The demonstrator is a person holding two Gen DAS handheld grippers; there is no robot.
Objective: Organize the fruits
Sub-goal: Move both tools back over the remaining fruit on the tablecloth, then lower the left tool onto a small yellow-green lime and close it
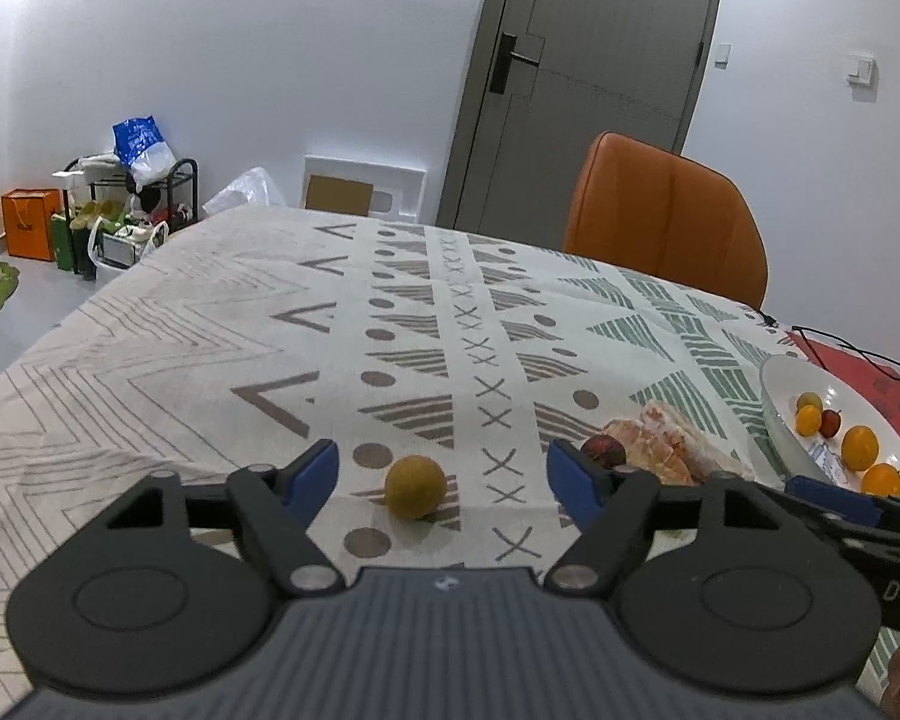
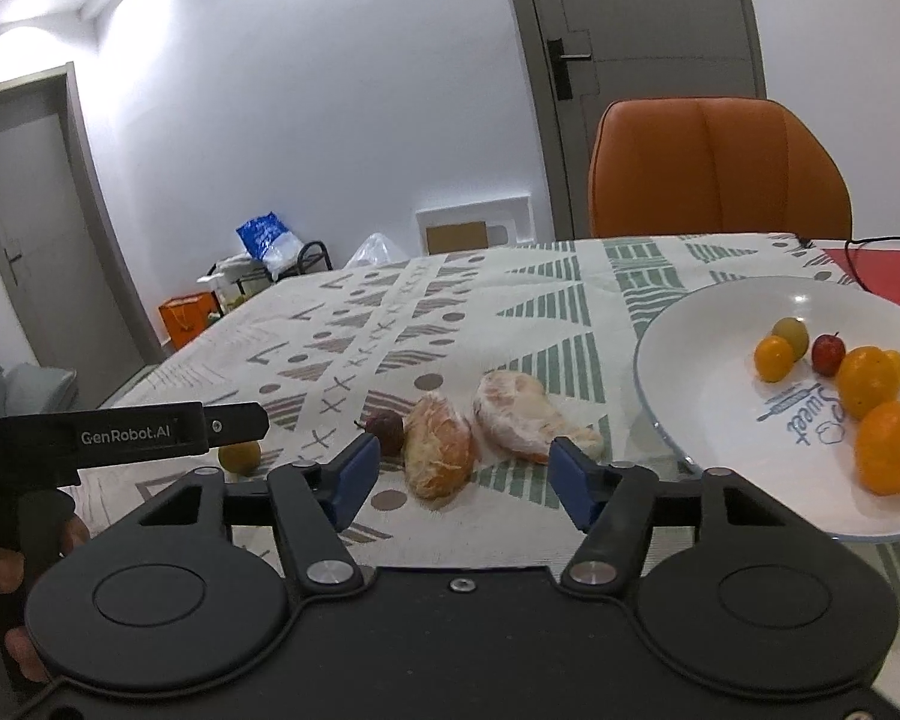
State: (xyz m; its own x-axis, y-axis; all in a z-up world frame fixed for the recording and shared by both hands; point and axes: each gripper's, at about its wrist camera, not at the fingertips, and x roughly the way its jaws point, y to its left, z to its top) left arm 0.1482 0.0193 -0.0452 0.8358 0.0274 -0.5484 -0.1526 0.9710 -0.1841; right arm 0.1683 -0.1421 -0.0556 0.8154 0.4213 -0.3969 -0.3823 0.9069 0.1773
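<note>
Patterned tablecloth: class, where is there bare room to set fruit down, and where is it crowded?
Free: the cloth stretching from the yellow-green round fruit to the far edge. Crowded: the dark red fruit, two peeled citrus pieces and white bowl.

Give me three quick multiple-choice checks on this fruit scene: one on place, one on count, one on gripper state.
1. Where does the yellow-green fruit lie?
A. in the white plate
B. on the tablecloth, ahead of the left hand-held gripper
C. on the chair

2. How many peeled citrus pieces lie on the cloth?
A. one
B. two
C. four

3. How is the right hand-held gripper?
A. open and empty
B. shut on an orange
C. shut on the plate rim

Answers: 1 B, it sits on the tablecloth ahead of the left hand-held gripper. 2 B, two pieces lie beside the white plate. 3 A, the right hand-held gripper has its jaws apart, holding nothing.
</note>
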